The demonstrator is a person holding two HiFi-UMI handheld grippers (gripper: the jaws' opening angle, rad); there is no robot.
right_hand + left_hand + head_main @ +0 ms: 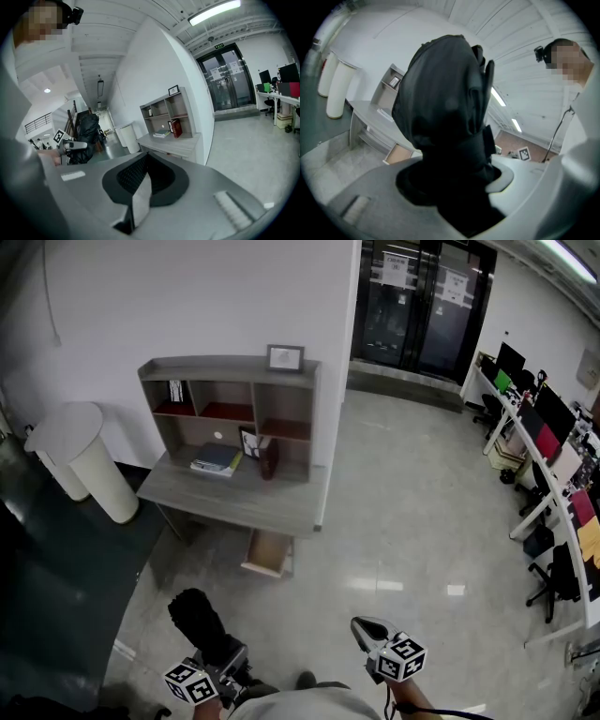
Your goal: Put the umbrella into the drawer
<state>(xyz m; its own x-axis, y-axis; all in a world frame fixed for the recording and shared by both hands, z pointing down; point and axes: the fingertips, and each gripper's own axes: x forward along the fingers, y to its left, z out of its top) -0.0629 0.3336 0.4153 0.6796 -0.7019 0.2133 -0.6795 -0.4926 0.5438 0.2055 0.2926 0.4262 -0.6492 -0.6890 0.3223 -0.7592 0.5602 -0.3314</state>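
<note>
A black folded umbrella (199, 615) stands upright in my left gripper (221, 652), whose jaws are shut on its lower part. In the left gripper view the umbrella (445, 108) fills the middle and hides most of what lies ahead. The drawer (267, 554) hangs open under the grey desk (234, 501), some way ahead of both grippers; it also shows past the umbrella as the drawer (396, 152). My right gripper (364, 626) is at the lower right, its jaws together on nothing (140, 187). The right gripper view catches the umbrella (88, 133) at its left.
A hutch (234, 399) with books and a picture frame stands on the desk against the white wall. A white cylindrical bin (86, 460) is to the desk's left. Office desks and chairs (553, 512) line the right side, and glass doors (422, 306) are behind.
</note>
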